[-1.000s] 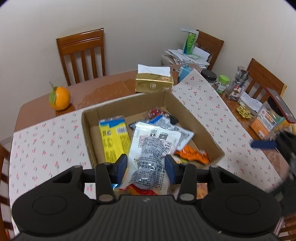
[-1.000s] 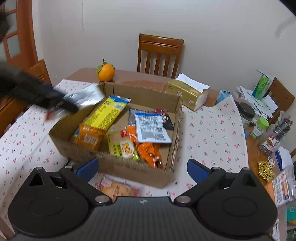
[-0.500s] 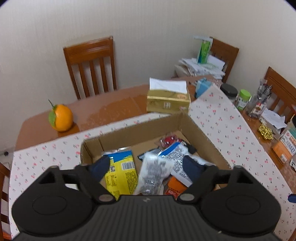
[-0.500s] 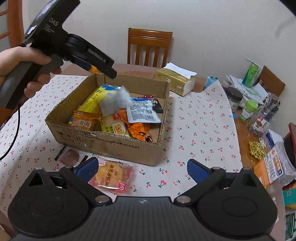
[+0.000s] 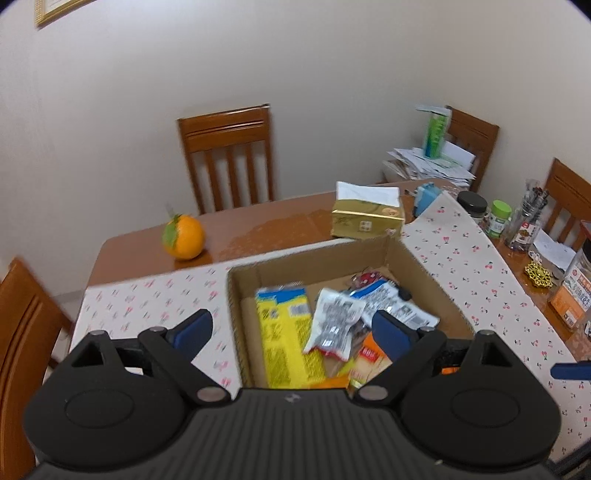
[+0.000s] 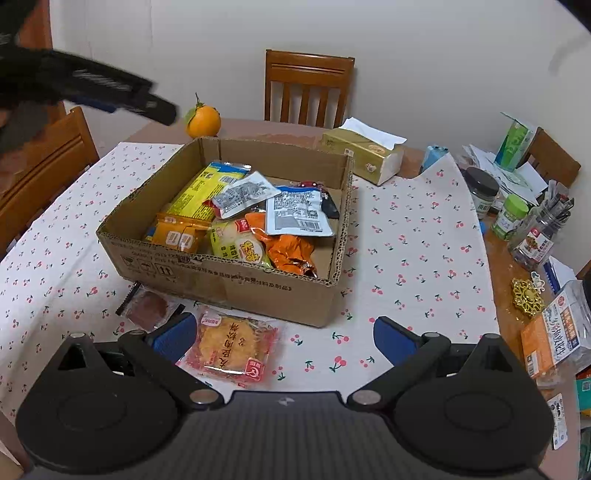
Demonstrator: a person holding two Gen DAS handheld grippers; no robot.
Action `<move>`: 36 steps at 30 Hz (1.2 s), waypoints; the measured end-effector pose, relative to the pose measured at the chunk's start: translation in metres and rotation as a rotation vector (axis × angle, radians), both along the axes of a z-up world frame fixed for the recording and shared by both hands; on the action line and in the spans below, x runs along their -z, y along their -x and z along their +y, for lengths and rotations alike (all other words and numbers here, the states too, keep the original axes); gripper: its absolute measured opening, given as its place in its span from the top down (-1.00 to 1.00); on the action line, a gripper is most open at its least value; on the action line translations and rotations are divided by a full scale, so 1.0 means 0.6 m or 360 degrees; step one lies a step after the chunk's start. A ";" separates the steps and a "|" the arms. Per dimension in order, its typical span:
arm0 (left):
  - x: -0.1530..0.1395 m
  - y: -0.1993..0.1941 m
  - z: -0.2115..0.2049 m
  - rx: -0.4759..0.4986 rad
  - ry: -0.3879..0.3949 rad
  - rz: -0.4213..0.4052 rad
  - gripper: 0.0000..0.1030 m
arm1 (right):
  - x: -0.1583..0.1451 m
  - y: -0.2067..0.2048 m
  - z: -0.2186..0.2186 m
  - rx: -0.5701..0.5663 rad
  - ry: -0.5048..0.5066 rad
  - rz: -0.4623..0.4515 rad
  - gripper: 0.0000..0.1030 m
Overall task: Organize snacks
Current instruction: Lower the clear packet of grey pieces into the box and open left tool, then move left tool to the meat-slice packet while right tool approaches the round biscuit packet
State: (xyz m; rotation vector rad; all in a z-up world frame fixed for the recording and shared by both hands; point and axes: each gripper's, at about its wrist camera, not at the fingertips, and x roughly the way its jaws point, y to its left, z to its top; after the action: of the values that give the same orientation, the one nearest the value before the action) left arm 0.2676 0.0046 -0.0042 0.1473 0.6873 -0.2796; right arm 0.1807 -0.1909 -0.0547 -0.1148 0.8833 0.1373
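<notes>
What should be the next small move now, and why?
Probably lower the right gripper onto the red cookie packet on the tablecloth. That packet lies outside the cardboard box, just ahead of the open fingers. The left gripper is opening, with nothing between its jaws.

I observe plain cream walls (image 6: 406, 55), a framed picture's corner (image 5: 55, 11) high on the left, evenly lit, with wooden slat-back chairs (image 6: 308, 88) drawn up around a brown wooden counter (image 5: 258, 225) under a cherry-print cloth (image 6: 413, 236).
</notes>
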 end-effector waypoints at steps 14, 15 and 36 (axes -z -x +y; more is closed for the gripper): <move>0.077 0.109 0.066 -0.0236 -0.0039 0.0099 -0.81 | 0.059 -0.013 0.017 -0.0058 -0.0063 0.0134 -1.00; 0.082 0.112 0.069 -0.0243 -0.0042 0.0113 -0.81 | 0.063 -0.015 0.020 -0.0077 -0.0075 0.0136 -1.00; 0.138 0.118 0.105 -0.0275 0.0034 0.0288 -0.81 | 0.144 -0.094 0.104 -0.0509 -0.0061 0.0214 -1.00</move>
State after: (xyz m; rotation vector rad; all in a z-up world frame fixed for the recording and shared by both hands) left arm 0.1965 0.0675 -0.0870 0.0418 0.8711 -0.1351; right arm 0.2368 -0.1283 -0.1412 -0.2127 0.9916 0.4644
